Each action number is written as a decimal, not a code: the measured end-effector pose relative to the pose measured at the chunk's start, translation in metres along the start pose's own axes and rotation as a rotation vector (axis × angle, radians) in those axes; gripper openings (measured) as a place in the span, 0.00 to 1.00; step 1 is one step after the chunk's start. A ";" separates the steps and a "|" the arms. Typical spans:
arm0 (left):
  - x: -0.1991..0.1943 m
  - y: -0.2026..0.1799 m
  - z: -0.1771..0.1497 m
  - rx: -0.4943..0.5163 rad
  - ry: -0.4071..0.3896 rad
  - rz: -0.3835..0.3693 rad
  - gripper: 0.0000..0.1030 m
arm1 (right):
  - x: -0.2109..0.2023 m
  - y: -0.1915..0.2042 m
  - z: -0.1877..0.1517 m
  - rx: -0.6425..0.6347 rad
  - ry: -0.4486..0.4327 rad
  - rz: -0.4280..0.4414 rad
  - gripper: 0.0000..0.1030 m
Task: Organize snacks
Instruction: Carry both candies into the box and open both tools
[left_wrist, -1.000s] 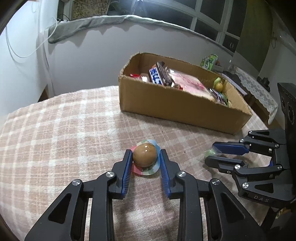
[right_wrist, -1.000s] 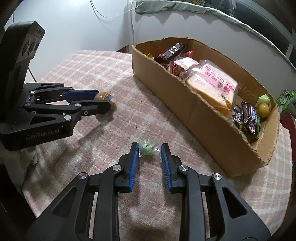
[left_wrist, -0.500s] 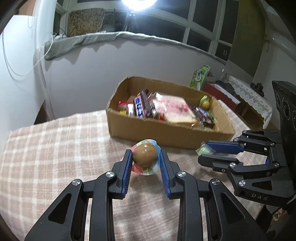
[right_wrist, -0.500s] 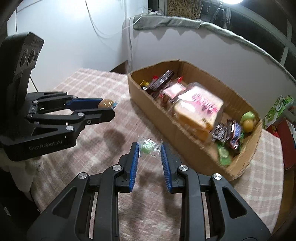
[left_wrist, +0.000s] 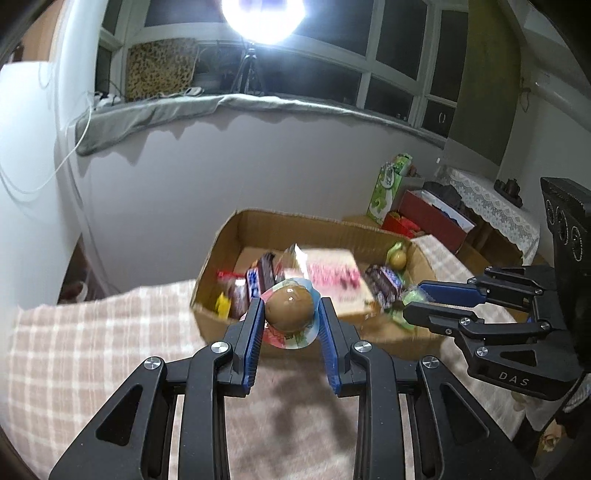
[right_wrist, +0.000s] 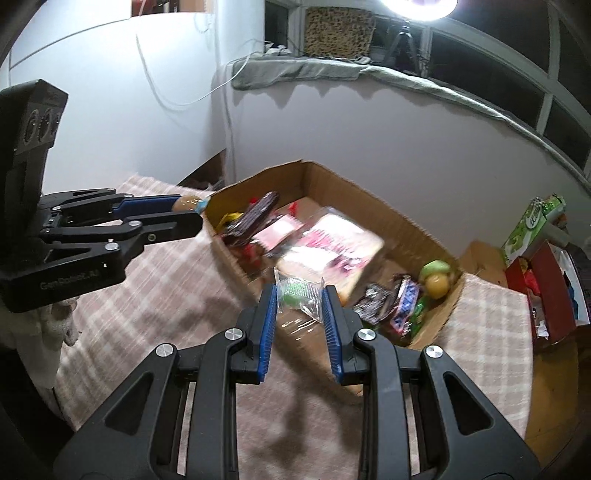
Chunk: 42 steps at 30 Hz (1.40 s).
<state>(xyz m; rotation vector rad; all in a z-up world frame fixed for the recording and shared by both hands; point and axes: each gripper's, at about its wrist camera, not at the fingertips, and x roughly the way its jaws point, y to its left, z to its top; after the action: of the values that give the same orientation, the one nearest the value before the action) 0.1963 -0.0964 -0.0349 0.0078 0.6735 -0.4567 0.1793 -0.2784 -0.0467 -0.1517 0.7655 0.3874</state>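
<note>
Left wrist: egg pack (left_wrist: 289, 309) over box rim (left_wrist: 236, 325)

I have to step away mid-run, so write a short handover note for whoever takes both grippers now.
Left gripper: shut on the wrapped brown egg, held above the table by the box's near wall.
Right gripper: shut on the clear packet of green candy, also in the air.
Cardboard box on the checked tablecloth already holds bread, chocolate bars and other snacks.
Left to do: carry both over the box and release them inside.
</note>
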 end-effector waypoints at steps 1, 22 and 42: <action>0.002 0.000 0.002 0.000 -0.001 -0.001 0.27 | 0.001 -0.005 0.002 0.007 -0.001 -0.003 0.25; 0.045 -0.007 0.035 0.025 -0.017 -0.011 0.27 | 0.050 -0.064 0.026 0.102 0.049 -0.047 0.25; 0.051 -0.009 0.035 0.024 0.002 -0.014 0.30 | 0.054 -0.069 0.027 0.108 0.051 -0.059 0.33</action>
<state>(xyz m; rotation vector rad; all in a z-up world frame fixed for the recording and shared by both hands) 0.2485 -0.1306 -0.0364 0.0263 0.6700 -0.4777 0.2589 -0.3188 -0.0651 -0.0828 0.8280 0.2864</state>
